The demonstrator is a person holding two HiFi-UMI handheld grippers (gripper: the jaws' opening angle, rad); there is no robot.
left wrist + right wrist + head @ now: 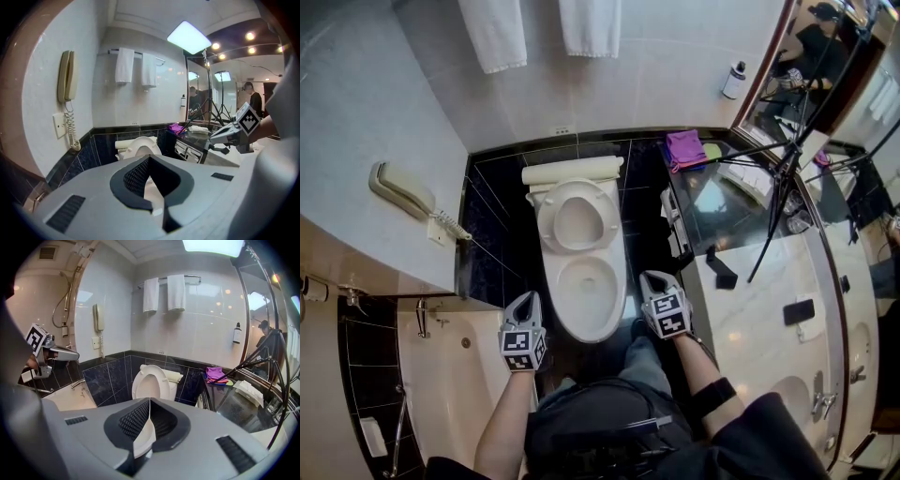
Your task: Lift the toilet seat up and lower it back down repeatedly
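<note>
The white toilet (559, 302) stands in the middle of the head view, and its seat (546, 221) is raised and leans back against the tank. My left gripper (528, 300) hangs at the bowl's front left and my right gripper (652, 278) at its front right, both apart from the toilet. In the left gripper view the jaws (149, 158) meet at their tips with nothing between them, and the seat (133, 149) shows beyond. The right gripper (149, 400) is likewise shut and empty, pointing toward the upright seat (165, 378).
A wall phone (403, 190) hangs at the left above a bathtub (441, 349). At the right runs a dark glass counter (722, 202) with a purple cloth (685, 148) and a tripod (780, 183). Two towels (497, 33) hang on the back wall.
</note>
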